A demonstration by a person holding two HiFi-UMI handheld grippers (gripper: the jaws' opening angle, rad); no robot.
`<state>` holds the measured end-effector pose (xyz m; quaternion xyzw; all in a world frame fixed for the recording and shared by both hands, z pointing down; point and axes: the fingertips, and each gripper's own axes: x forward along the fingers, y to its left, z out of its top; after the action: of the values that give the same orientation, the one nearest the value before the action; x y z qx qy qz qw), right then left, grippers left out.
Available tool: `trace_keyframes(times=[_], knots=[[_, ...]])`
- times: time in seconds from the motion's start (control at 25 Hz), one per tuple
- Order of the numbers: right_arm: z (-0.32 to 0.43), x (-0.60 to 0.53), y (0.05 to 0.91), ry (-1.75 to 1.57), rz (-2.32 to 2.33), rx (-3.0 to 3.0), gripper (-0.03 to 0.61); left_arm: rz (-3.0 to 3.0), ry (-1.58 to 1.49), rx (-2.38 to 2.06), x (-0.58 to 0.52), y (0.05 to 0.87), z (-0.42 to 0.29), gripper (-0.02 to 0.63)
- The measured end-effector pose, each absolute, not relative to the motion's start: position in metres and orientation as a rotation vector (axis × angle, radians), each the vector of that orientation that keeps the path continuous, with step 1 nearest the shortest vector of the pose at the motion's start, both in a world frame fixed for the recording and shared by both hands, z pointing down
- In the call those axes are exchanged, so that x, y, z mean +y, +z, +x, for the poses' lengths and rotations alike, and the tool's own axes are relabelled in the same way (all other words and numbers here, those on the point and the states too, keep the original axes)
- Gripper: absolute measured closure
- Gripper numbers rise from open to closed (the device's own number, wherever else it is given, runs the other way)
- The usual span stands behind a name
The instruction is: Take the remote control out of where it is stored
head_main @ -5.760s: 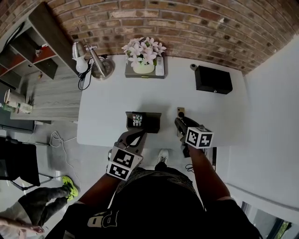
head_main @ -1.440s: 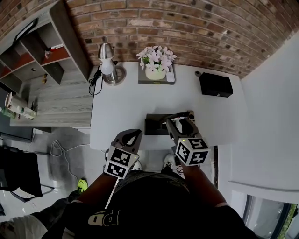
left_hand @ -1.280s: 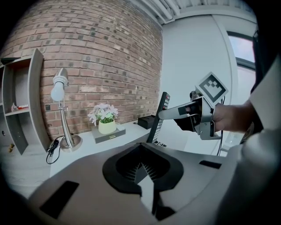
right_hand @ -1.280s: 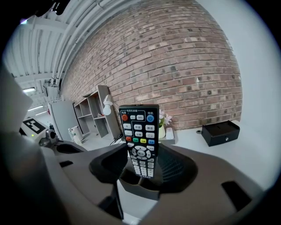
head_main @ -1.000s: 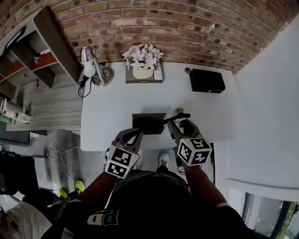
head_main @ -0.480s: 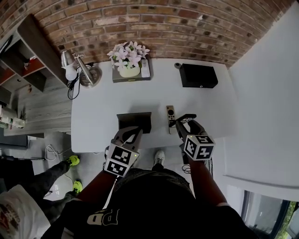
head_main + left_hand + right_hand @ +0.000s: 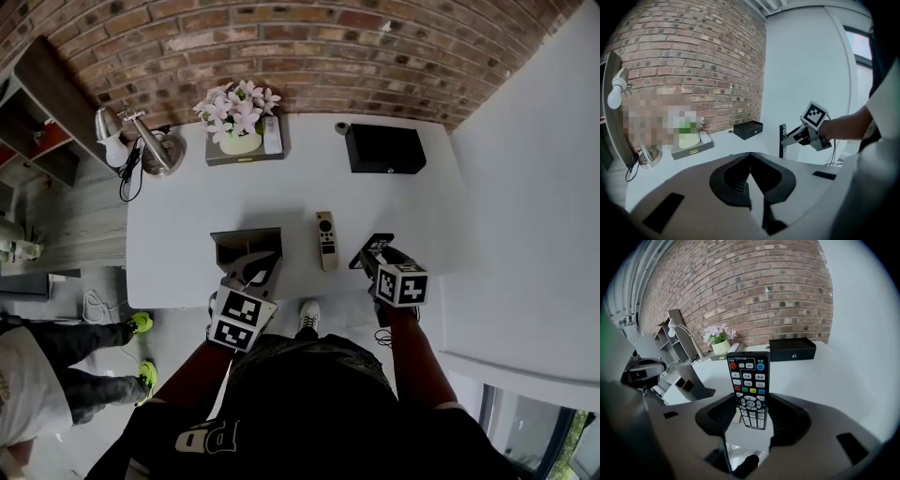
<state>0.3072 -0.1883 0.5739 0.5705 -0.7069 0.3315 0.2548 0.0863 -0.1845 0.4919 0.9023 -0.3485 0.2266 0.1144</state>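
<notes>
In the head view, I hold my right gripper over the near edge of the white table. It is shut tight on the black remote, so the remote is out of the dark holder. The holder sits well off to the left of that gripper. My left gripper is right by the holder's near side. I can't tell if they touch. A small grey remote lies flat on the table between my two grippers. Far past my right gripper is a black box.

In the left gripper view, the jaws of my left gripper are pressed together with nothing in them. Off to its right I see my right gripper holding the black remote straight up.

In the right gripper view, the black remote stands up between the jaws of my right gripper, with its buttons facing me. The jaws squeeze its bottom end. The holder is to the left, on the table. My left gripper is further left.
</notes>
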Motion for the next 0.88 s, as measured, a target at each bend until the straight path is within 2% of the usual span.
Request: trace_keyframes(times=[0.88], knots=[[0.311,-0.261,0.666,1.215,1.327,-1.838,0.364,2.549,0.671,-1.165,-0.187,0.495,0.09,0.607]])
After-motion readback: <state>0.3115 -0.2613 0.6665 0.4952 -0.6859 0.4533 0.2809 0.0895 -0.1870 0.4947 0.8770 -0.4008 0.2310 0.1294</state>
